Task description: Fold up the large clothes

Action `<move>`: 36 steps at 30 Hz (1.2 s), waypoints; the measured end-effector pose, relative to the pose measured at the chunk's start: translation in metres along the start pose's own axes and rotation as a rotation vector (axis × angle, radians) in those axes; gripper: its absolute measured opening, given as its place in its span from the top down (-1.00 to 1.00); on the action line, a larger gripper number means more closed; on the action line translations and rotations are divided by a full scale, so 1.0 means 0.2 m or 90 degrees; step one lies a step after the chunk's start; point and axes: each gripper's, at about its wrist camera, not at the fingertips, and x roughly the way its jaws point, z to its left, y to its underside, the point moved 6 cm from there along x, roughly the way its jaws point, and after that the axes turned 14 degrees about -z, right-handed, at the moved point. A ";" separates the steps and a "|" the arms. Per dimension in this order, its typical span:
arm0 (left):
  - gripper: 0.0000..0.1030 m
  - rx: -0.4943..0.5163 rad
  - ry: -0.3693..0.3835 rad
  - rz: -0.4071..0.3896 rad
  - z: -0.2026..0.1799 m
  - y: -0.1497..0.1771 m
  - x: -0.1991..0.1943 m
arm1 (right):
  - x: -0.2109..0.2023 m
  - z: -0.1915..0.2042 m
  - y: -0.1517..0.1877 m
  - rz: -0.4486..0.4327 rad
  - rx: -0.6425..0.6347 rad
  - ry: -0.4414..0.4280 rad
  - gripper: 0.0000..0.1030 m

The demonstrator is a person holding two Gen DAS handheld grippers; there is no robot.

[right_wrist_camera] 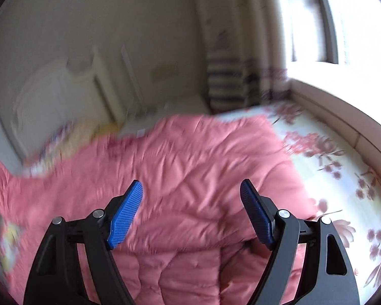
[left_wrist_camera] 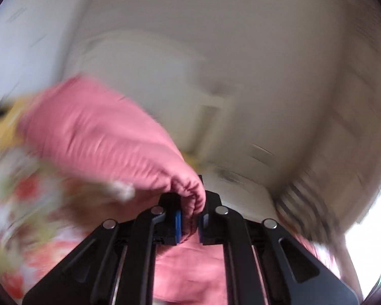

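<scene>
Between left gripper [left_wrist_camera: 190,225] jaws, pink quilted garment [left_wrist_camera: 99,137] is pinched.

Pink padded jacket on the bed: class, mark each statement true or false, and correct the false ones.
1. The left claw is shut on the cuff of the pink padded jacket. True.
2. The right claw grips the jacket. False: it is open, its blue pads apart above the fabric.
3. The bedsheet is plain white. False: it carries a floral print.
4. A window lets in daylight beside the bed. True.
5. The jacket is blue. False: it is pink.
</scene>
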 end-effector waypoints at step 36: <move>-0.94 -0.110 -0.196 0.122 0.17 0.77 -0.26 | 0.13 0.28 0.22 0.261 0.045 -0.182 -0.49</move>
